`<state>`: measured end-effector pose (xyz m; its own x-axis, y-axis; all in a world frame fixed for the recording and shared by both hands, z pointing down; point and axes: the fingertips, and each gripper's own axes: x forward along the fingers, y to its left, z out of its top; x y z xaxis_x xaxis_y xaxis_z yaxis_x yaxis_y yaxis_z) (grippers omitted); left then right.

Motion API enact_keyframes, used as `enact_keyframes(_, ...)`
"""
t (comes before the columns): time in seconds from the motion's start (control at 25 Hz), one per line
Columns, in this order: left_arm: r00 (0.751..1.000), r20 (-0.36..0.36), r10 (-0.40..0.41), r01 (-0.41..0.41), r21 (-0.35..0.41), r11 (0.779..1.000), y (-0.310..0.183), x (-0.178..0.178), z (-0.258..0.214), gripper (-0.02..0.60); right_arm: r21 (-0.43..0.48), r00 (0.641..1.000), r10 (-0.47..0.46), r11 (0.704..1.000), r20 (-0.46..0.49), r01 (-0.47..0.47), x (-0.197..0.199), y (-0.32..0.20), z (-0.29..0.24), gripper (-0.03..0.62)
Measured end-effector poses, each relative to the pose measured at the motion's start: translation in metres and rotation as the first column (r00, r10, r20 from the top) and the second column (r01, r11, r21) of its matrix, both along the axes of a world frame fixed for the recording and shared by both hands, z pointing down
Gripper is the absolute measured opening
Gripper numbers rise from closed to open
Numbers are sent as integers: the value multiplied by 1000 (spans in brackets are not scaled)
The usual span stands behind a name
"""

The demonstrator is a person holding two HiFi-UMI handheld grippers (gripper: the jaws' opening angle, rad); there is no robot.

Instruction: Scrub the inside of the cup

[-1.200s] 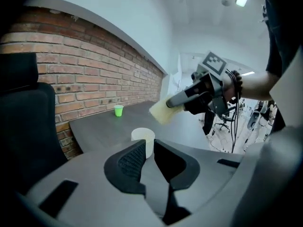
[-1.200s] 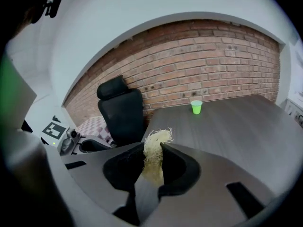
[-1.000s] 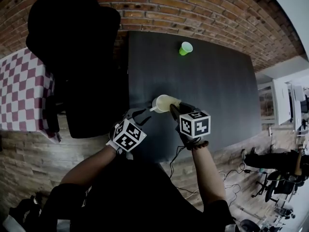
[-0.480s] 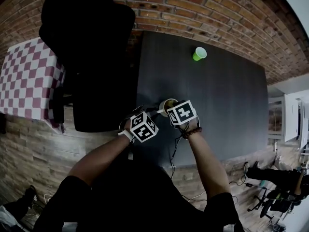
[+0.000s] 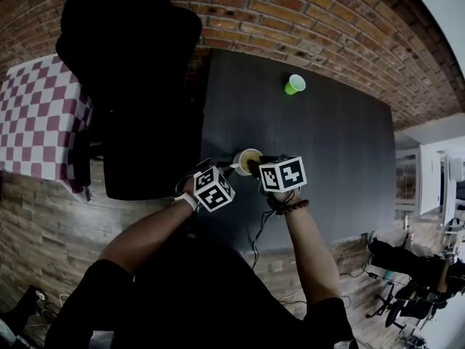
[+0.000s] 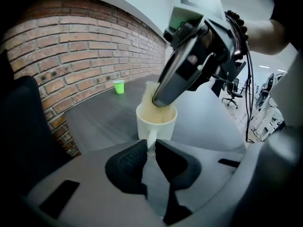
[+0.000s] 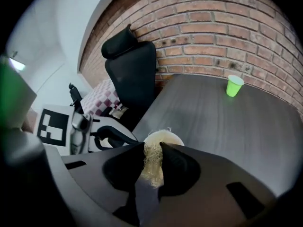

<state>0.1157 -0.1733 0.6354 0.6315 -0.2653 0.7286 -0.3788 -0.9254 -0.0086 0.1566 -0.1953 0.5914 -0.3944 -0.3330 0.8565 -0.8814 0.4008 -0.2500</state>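
Note:
A white cup (image 5: 245, 160) stands near the left front edge of the dark table (image 5: 327, 158). In the left gripper view its handle (image 6: 151, 143) sits between the jaws of my left gripper (image 6: 150, 148), which are closing, with both pads against it. My right gripper (image 7: 152, 150) is shut on a pale yellow fibrous scrubber (image 7: 152, 167) and reaches down from above, its tip inside the cup's mouth (image 6: 156, 115). In the head view the left gripper (image 5: 227, 170) comes at the cup from its left and the right gripper (image 5: 254, 167) stands over the cup from its right.
A small green cup (image 5: 293, 84) stands alone at the far side of the table, near the brick wall. A black office chair (image 5: 131, 64) is at the table's left end, and a red-checked cloth (image 5: 36, 122) lies beyond it. Cables hang off the table's front edge.
Both grippers have closed in on the cup. The scrubber's tip has gone down into the cup's mouth, and the left gripper has moved up to the handle.

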Motion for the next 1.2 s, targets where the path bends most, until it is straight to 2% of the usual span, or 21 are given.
enact_keyframes(0.2, 1000, -15, -4, 4, -8, 1000, 1, 0, -1, 67, 139, 993, -9, 990, 121, -8, -1, 2, -68, 91)
enact_keyframes(0.28, 1000, -19, -6, 6, -9, 1000, 1, 0, -3, 67, 199, 992, -6, 980, 125, -19, 7, 0, -92, 91)
enact_keyframes(0.36, 1000, -21, -10, 10, -5, 1000, 2, -1, -6, 67, 233, 997, -2, 972, 83, -17, 17, -3, -100, 91)
enact_keyframes(0.44, 1000, -19, -14, 14, -1, 1000, 2, -1, -7, 67, 216, 1000, -16, 976, 24, 10, 22, -2, -87, 90)
enact_keyframes(0.56, 1000, -14, -14, 14, 7, 1000, 3, 0, -9, 67, 145, 992, -86, 985, -87, 98, 19, 5, -48, 91)
enact_keyframes(0.68, 1000, -12, -15, 15, 5, 1000, 3, -1, -10, 67, 99, 954, -190, 971, -233, 218, 11, 7, -13, 91)
enact_keyframes(0.8, 1000, -12, -22, 22, -9, 1000, 4, 0, -11, 67, 60, 914, -268, 952, -304, 299, -1, 3, 11, 91)
enact_keyframes(0.92, 1000, 0, -22, 22, -9, 1000, 4, 1, -11, 67, 11, 884, -308, 943, -352, 333, -3, 1, 28, 91)
enact_keyframes(1.04, 1000, 16, -18, 18, -6, 1000, 5, 1, -11, 67, -16, 869, -319, 941, -379, 339, -1, 3, 36, 91)
enact_keyframes(1.2, 1000, 18, -17, 17, -5, 1000, 6, -1, -12, 67, 32, 851, -296, 939, -434, 343, 3, 2, 18, 91)
